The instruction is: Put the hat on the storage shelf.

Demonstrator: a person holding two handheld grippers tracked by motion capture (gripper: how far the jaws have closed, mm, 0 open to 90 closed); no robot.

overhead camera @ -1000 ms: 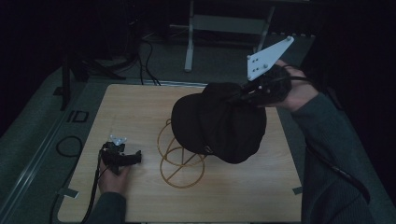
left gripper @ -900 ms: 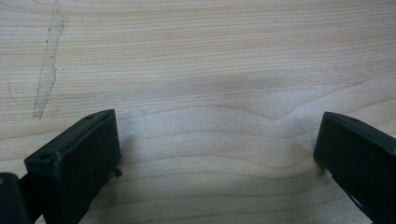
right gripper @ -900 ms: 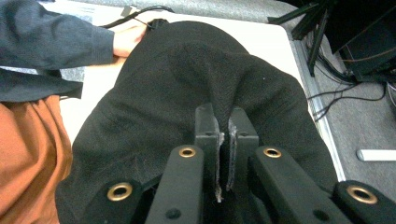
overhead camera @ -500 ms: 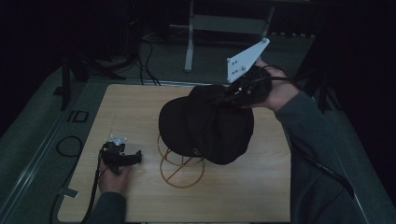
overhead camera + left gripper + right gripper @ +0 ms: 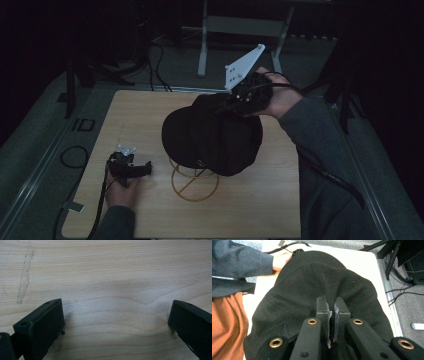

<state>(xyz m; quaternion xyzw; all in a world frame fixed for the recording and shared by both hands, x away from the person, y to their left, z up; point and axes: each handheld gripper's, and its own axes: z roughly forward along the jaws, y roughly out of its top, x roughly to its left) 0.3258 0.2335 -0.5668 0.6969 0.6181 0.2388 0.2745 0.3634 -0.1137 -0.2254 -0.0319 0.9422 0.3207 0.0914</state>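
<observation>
The right gripper [image 5: 235, 102], pinched on the black cap [image 5: 212, 135], has carried it leftward and a little lower over the table; the cap now covers more of the yellow wire stand [image 5: 194, 184].

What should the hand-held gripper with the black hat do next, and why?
Probably lower it a little further. The right hand-held gripper is shut on the black hat, which hangs over the gold wire stand without fully covering it.
</observation>
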